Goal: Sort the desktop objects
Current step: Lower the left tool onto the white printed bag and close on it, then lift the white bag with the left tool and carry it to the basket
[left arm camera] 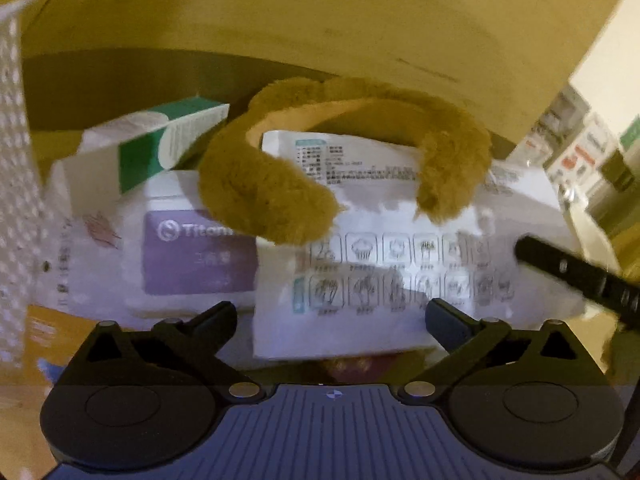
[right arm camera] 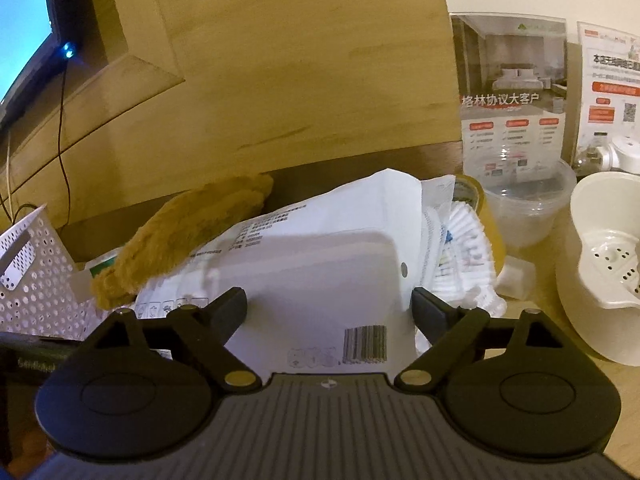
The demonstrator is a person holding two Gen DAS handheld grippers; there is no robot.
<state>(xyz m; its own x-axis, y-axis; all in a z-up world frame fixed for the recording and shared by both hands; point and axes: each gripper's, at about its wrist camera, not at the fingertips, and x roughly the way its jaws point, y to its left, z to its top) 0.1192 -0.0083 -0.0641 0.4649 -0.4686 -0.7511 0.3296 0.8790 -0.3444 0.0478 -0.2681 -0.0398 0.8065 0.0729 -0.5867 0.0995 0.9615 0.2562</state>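
Desk pile: brown furry headband (left arm camera: 344,152) atop white printed packet (left arm camera: 372,272), green-white box (left arm camera: 176,140) behind left; perforated basket (right arm camera: 36,276) far left. Left gripper (left arm camera: 332,316) wide, empty; right gripper (right arm camera: 328,308) wide, straddling packet's near edge, not gripping

This looks like a hotel room desk — two upright acrylic stands holding printed promotional cards (right arm camera: 514,92), one picturing a made-up bedroom, stand against the pale wood-panelled wall (right arm camera: 300,60). A dark-framed wall screen glowing blue (right arm camera: 20,32) hangs at the left, and a white electric kettle (right arm camera: 626,154) stands behind a clear lidded plastic tub (right arm camera: 528,200) — guest-room fittings.
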